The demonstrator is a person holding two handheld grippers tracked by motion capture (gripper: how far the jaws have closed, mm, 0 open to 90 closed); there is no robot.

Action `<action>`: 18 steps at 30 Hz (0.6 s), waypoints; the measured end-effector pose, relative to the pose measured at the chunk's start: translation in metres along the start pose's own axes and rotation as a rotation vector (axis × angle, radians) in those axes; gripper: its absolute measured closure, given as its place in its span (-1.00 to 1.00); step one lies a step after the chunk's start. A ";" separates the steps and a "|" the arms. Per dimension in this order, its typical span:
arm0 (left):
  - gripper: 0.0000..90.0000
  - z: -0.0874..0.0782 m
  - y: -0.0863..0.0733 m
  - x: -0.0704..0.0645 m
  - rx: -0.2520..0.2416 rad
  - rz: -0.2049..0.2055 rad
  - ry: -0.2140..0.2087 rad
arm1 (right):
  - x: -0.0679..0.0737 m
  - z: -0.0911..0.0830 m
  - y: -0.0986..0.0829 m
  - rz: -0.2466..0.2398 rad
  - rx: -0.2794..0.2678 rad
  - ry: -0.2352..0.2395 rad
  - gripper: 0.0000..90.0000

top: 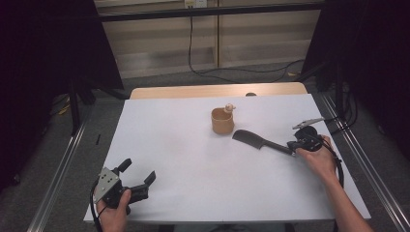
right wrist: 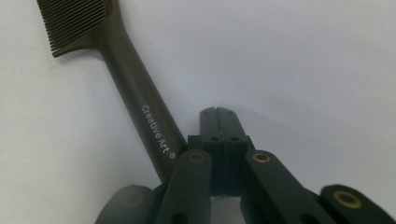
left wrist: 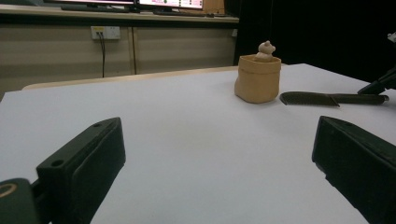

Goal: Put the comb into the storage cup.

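Two grippers work this table, and the comb (top: 261,140) is the thing in hand: it lies right of centre in the high view, its long axis slanting from the toothed head at upper left, near the cup (top: 222,121), down to the handle end at lower right, where the right gripper (top: 293,147) meets it. In the right gripper view the jaws are pressed together with no gap between them, and the handle (right wrist: 149,121) runs past their left side and under the linkage; whether they pinch the handle's end or merely rest beside it I cannot tell. The left gripper (top: 138,180) sits at the lower left of the high view, jaws spread wide and empty, well apart from the comb, so the right hand (top: 316,157) is much the nearer. From the left gripper view the comb (left wrist: 327,98) lies flat at the right, just beside the cup (left wrist: 258,78), which holds a small pale figure (left wrist: 266,49). Any lift would likely pivot about that handle end. A white sheet (top: 193,159) covers the wooden table (top: 217,90); beyond are grey floor, a trailing cable (top: 193,53), pale wall panels and dark curtains.
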State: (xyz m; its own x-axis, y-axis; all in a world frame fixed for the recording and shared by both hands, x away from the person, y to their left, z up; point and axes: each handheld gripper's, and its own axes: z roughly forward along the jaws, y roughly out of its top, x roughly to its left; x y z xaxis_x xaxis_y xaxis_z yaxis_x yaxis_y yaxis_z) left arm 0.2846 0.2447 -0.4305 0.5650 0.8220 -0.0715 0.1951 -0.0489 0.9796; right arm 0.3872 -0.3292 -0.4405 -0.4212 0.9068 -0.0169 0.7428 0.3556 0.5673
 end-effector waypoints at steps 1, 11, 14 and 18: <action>-0.94 0.000 0.000 0.000 0.000 0.000 0.001 | 0.000 -0.001 0.000 0.004 0.003 0.006 1.00; -0.94 -0.002 0.001 0.000 -0.013 -0.001 -0.002 | 0.001 -0.003 -0.003 0.016 0.014 0.035 1.00; -0.94 -0.002 0.001 0.000 -0.012 0.001 -0.002 | 0.001 -0.004 -0.003 0.009 0.017 0.045 1.00; -0.94 -0.002 0.001 -0.001 -0.013 0.001 -0.003 | 0.003 -0.005 -0.004 0.015 0.023 0.059 1.00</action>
State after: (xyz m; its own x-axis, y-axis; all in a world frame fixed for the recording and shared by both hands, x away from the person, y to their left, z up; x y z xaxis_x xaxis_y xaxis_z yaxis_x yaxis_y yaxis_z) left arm 0.2828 0.2454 -0.4292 0.5678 0.8201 -0.0710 0.1837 -0.0422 0.9821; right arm 0.3805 -0.3294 -0.4384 -0.4398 0.8972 0.0404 0.7604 0.3481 0.5482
